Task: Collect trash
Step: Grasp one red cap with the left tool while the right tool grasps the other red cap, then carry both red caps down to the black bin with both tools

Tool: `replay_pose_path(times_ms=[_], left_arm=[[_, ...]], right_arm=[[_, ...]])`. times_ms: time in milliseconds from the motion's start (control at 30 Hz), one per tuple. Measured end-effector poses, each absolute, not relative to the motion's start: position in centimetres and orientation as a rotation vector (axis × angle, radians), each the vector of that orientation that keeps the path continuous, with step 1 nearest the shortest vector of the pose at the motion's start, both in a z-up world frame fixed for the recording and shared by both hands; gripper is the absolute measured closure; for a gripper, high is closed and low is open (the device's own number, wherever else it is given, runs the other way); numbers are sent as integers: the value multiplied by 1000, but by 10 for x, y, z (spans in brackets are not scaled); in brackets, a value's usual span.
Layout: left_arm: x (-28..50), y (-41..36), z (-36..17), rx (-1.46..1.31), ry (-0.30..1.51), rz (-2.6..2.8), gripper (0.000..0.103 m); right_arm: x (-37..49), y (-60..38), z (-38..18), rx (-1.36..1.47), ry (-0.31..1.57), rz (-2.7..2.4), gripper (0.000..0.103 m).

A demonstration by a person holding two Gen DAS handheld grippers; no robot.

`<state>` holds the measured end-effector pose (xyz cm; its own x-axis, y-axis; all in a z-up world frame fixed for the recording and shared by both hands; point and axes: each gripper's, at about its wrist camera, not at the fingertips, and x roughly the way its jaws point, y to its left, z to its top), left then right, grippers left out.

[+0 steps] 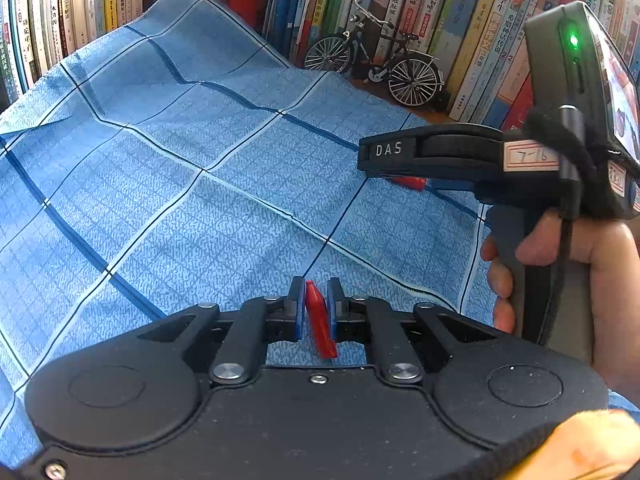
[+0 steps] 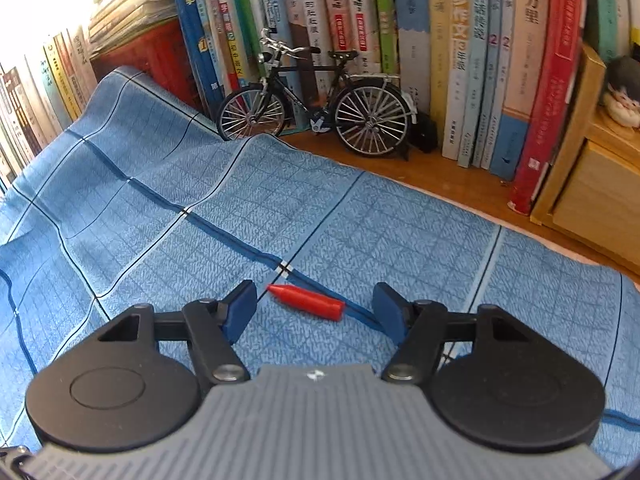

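Observation:
In the left wrist view, my left gripper (image 1: pixel 315 292) is shut on a thin red plastic piece (image 1: pixel 320 328) that stands on edge between the blue pads, above the blue checked cloth (image 1: pixel 180 184). In the right wrist view, a red cone-shaped cap (image 2: pixel 306 302) lies on its side on the cloth (image 2: pixel 200 200), pointed end to the left. My right gripper (image 2: pixel 314 308) is open and straddles the cap, with a gap between each pad and it. The left wrist view shows the same cap (image 1: pixel 408 182) partly hidden under the right tool.
Rows of upright books (image 2: pixel 400 40) line the back. A small model bicycle (image 2: pixel 316 108) stands in front of them on a wooden shelf (image 2: pixel 440 184). A wooden box (image 2: pixel 588 184) is at the right. A hand (image 1: pixel 560 276) holds the right tool's handle.

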<state>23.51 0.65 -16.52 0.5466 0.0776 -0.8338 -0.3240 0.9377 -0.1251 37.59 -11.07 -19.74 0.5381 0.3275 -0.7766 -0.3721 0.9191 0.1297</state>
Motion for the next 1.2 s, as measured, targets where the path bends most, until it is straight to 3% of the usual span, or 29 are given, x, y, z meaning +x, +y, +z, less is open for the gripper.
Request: replay_pose_path(times_ms=[33, 200, 300, 367, 467, 567, 633, 700, 733, 800, 900, 967, 1067, 1100, 1133, 1167, 1200], left_arm=[[236, 7, -166, -278, 966, 243, 93], [238, 8, -166, -274, 964, 239, 93], [240, 6, -166, -256, 963, 226, 91], [242, 3, -167, -234, 973, 224, 88], [242, -2, -169, -208, 986, 252, 68], [239, -5, -174, -240, 1005, 242, 67], [238, -8, -178, -228, 1005, 246, 69], [240, -10, -179, -215, 997, 241, 90], [241, -9, -178, -228, 998, 236, 94], [242, -6, -176, -268, 991, 233, 94], [242, -4, -171, -257, 969, 248, 94], [242, -1, -169, -254, 965, 252, 94], [242, 6, -166, -253, 965, 273, 94], [242, 8, -165, -257, 964, 279, 94], [241, 10, -165, -261, 963, 285, 94], [240, 12, -164, -263, 960, 288, 94], [240, 14, -163, -263, 957, 291, 94]], right_arm=[[376, -110, -197, -57, 911, 421, 35], [374, -110, -195, -65, 912, 435, 73], [371, -114, -193, -66, 911, 442, 88], [368, -120, -190, -59, 906, 446, 90], [364, -128, -184, -42, 898, 439, 91], [362, -134, -180, -25, 891, 430, 91], [360, -138, -178, -16, 890, 426, 91], [358, -142, -177, -13, 890, 420, 91], [358, -143, -177, -14, 892, 418, 91], [357, -145, -178, -12, 893, 418, 89], [360, -144, -177, -8, 866, 424, 79], [365, -139, -180, -9, 874, 441, 62], [373, -126, -187, -28, 892, 456, 60], [376, -121, -190, -40, 908, 460, 62], [377, -118, -193, -49, 927, 463, 70], [378, -116, -194, -56, 935, 465, 86], [376, -114, -194, -68, 928, 457, 89]])
